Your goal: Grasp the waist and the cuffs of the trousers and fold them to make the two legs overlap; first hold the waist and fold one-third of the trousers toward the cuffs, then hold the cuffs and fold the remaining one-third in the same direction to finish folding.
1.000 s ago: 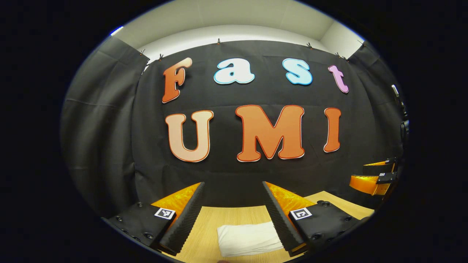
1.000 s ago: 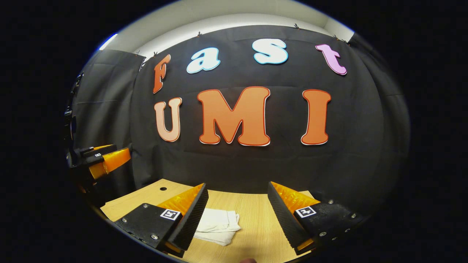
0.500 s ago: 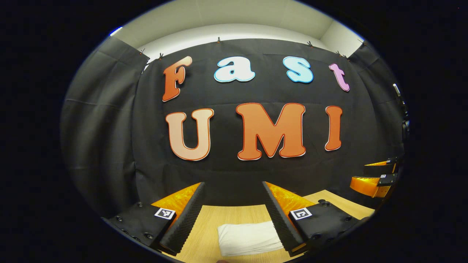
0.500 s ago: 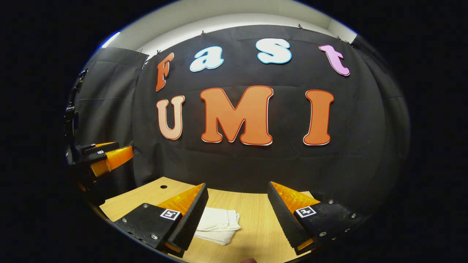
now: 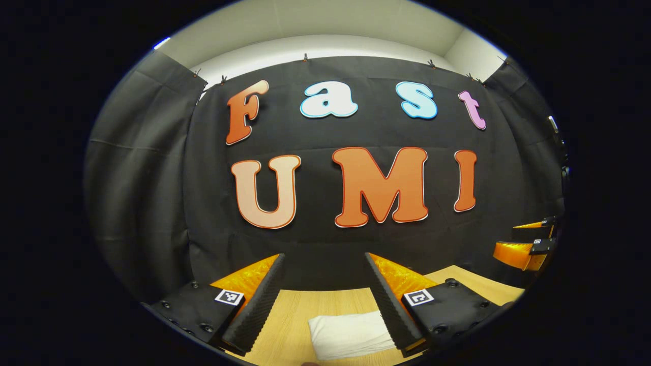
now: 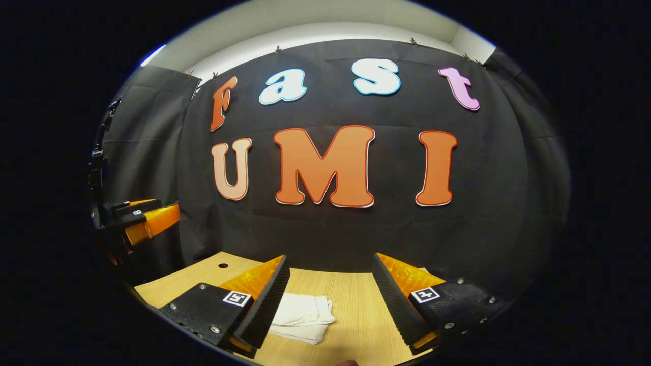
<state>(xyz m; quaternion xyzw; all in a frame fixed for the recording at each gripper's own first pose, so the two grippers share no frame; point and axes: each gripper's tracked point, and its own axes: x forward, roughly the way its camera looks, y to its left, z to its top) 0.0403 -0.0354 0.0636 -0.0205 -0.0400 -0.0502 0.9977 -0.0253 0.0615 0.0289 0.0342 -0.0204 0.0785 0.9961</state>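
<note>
- Folded white trousers (image 5: 351, 334) on the wooden bench (image 5: 300, 310); their right edge is hidden behind a finger (image 5: 389, 300).
- Left gripper (image 5: 323, 300) and right gripper (image 6: 330, 300) are held wide apart, empty, above the trousers (image 6: 302, 317).

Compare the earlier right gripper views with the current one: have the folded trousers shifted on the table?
No. In the right gripper view the folded trousers lie at the same spot on the table, beside the small hole as before.
</note>
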